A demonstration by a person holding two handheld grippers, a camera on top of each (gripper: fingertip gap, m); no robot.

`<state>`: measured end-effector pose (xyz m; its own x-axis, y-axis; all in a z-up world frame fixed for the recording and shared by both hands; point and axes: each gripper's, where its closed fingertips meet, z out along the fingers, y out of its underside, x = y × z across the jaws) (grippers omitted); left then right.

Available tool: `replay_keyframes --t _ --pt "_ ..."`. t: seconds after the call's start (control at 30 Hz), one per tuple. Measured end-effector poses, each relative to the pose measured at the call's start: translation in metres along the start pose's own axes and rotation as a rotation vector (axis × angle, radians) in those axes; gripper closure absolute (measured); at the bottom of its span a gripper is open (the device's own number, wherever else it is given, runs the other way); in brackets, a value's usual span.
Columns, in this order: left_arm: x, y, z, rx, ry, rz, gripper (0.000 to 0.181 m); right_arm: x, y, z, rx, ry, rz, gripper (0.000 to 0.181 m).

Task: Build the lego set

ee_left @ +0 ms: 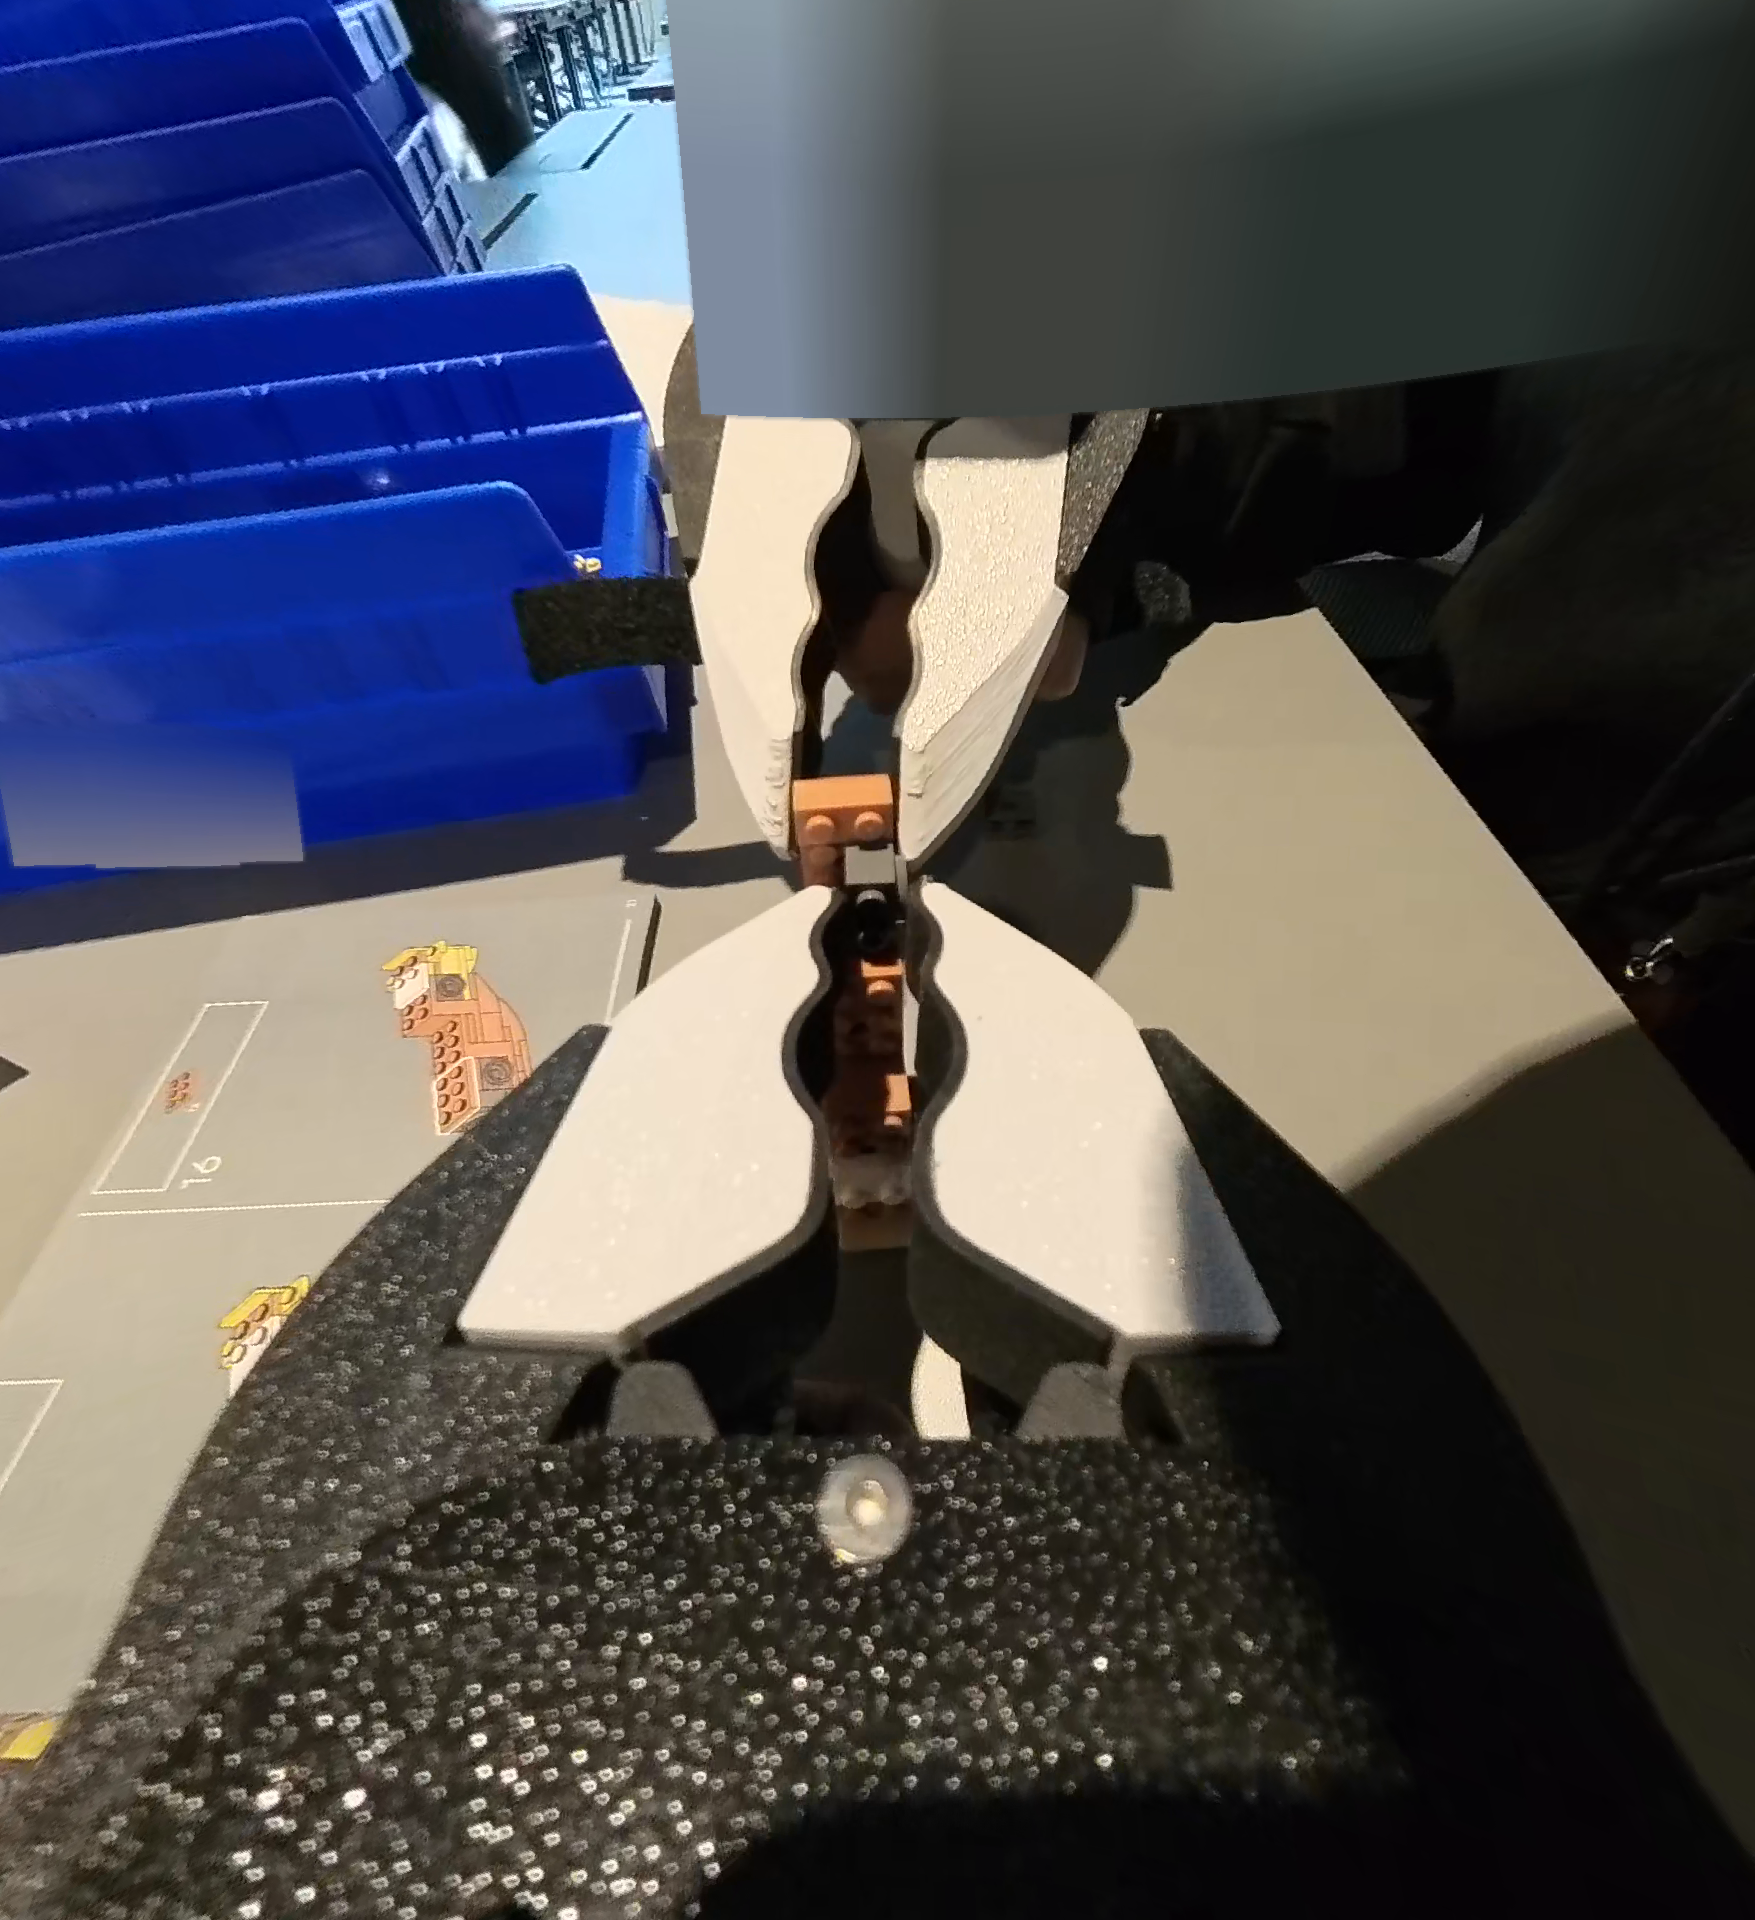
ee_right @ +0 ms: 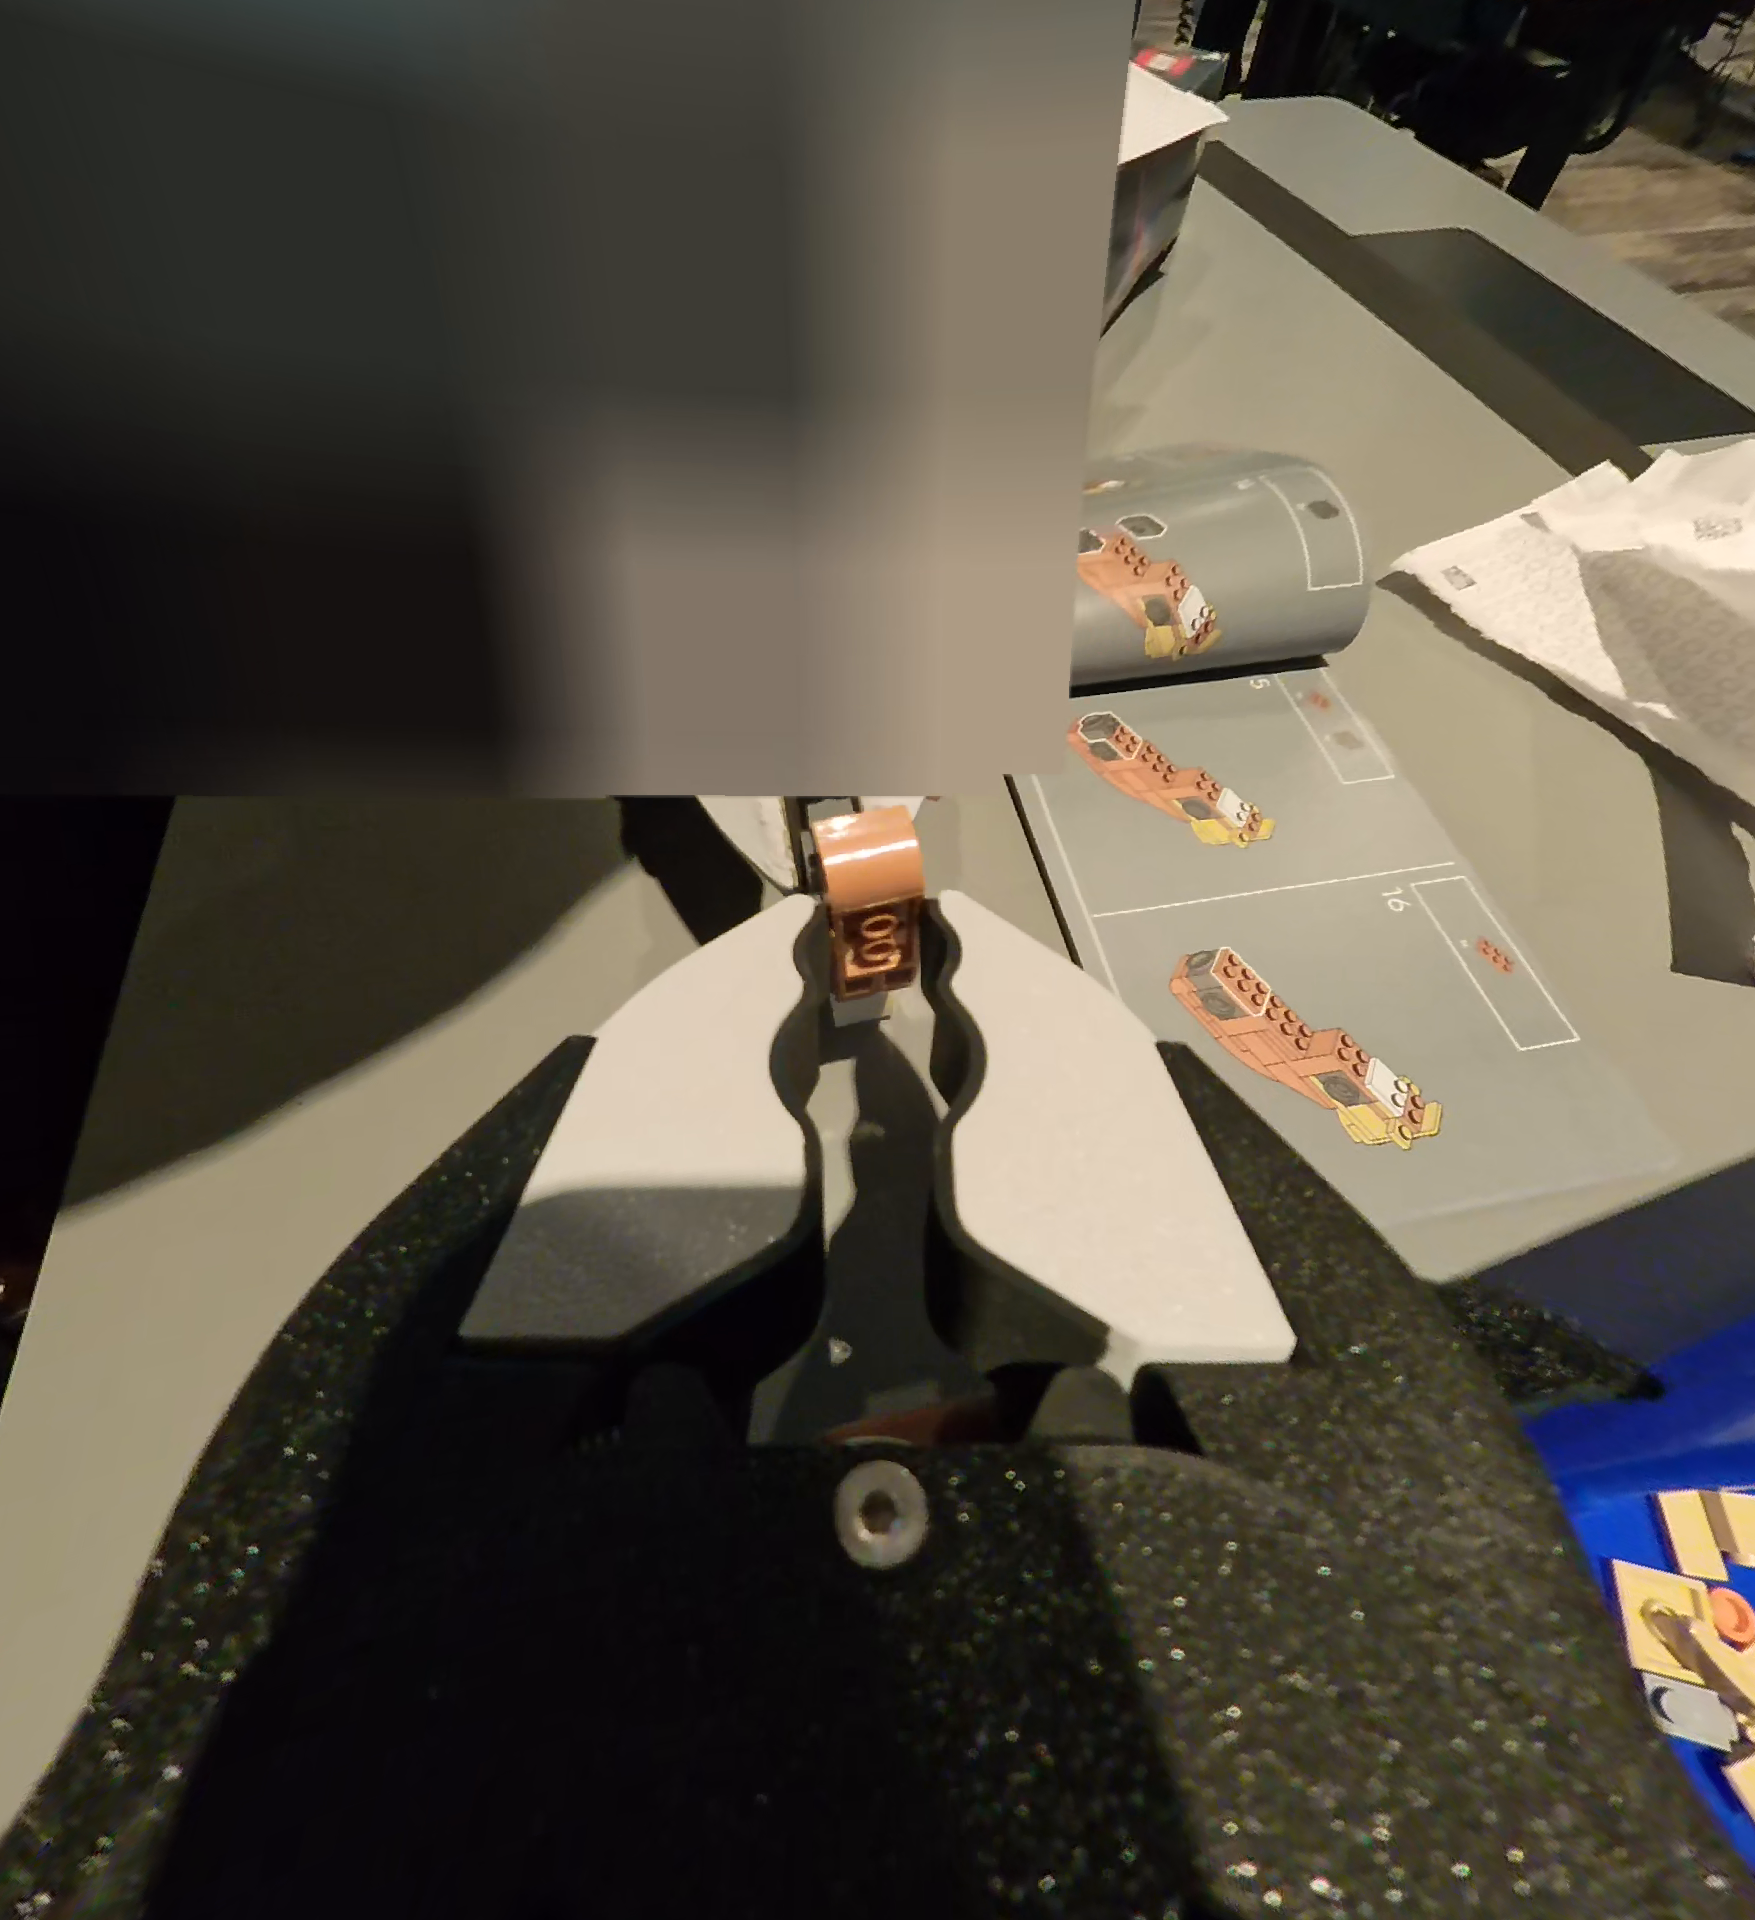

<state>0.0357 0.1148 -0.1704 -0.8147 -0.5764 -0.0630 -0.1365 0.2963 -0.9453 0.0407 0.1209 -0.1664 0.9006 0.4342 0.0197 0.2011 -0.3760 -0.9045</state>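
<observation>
Jaws of left gripper [ee_left: 868, 904] round studded brick stack [ee_left: 873, 1049]

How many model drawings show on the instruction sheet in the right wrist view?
3: one on the instruction sheet's curled top page, one mid-sheet, one nearest the camera. The blur patch may hide more.

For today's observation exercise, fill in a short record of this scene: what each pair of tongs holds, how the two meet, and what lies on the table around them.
left tongs: shut on the brown lego assembly
right tongs: shut on the orange brick
meeting: tip to tip above the table, brick against the assembly's front end
instruction booklet: open flat, build steps showing
blue bins: beside the booklet; one holds tan loose pieces
crumpled paper bag: white, past the booklet
</observation>
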Motion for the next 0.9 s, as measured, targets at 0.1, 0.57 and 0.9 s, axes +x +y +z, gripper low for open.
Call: replay_keyframes --t 0.1,0.57,0.9 --pt "0.0001 0.0 -0.0001 -0.002 -0.002 0.006 0.173 -0.0001 -0.0002 0.0003 -0.003 0.005 -0.002 0.166" --pt "-0.0032 0.0009 0.0003 -0.024 -0.041 0.035 0.172 0.0027 -0.0001 0.0017 -0.001 0.018 0.004 0.166" --pt "-0.0028 0.003 -0.0007 -0.028 -0.041 0.048 0.155 0.0042 -0.0009 0.003 0.021 0.012 0.048 0.166"
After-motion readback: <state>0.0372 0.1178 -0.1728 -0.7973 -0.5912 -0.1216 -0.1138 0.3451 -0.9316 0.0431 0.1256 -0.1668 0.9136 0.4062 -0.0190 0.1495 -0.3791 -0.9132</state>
